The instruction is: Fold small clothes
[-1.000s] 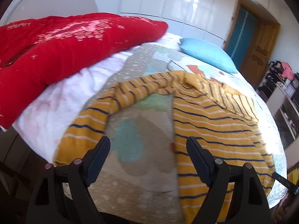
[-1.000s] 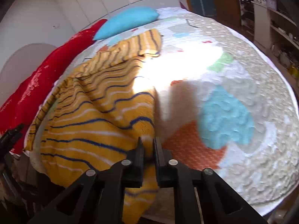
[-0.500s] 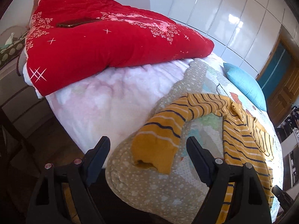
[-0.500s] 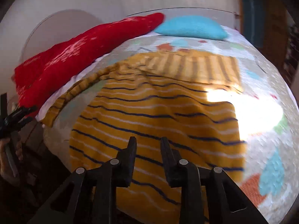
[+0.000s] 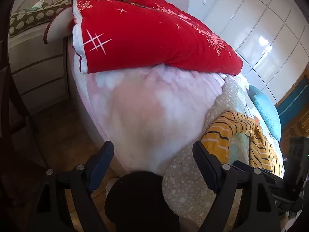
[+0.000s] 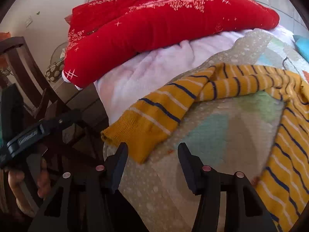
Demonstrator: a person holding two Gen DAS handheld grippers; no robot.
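Note:
A small mustard-yellow sweater with navy and white stripes [image 6: 285, 135] lies spread on a patterned quilt [image 6: 222, 135] on the bed. Its left sleeve [image 6: 164, 108] stretches toward the bed's corner, the cuff [image 6: 135, 137] lying just ahead of my right gripper [image 6: 152, 160], which is open and empty. My left gripper [image 5: 152, 160] is open and empty, off the bed's side, aimed at the white blanket; the sleeve [image 5: 222, 135] shows at its right. The left gripper also shows in the right wrist view [image 6: 38, 127], held in a hand.
A thick red duvet [image 5: 154, 34] lies on a white fleecy blanket [image 5: 144, 112] at the head side. A blue pillow [image 5: 266, 110] sits at the far end. A dark wooden chair [image 6: 29, 73], drawers [image 5: 38, 73] and wood floor are beside the bed.
My right gripper let go of the sweater's hem, opened wide and swung left to the sleeve cuff. My left gripper swung left and down off the bed's side, staying open.

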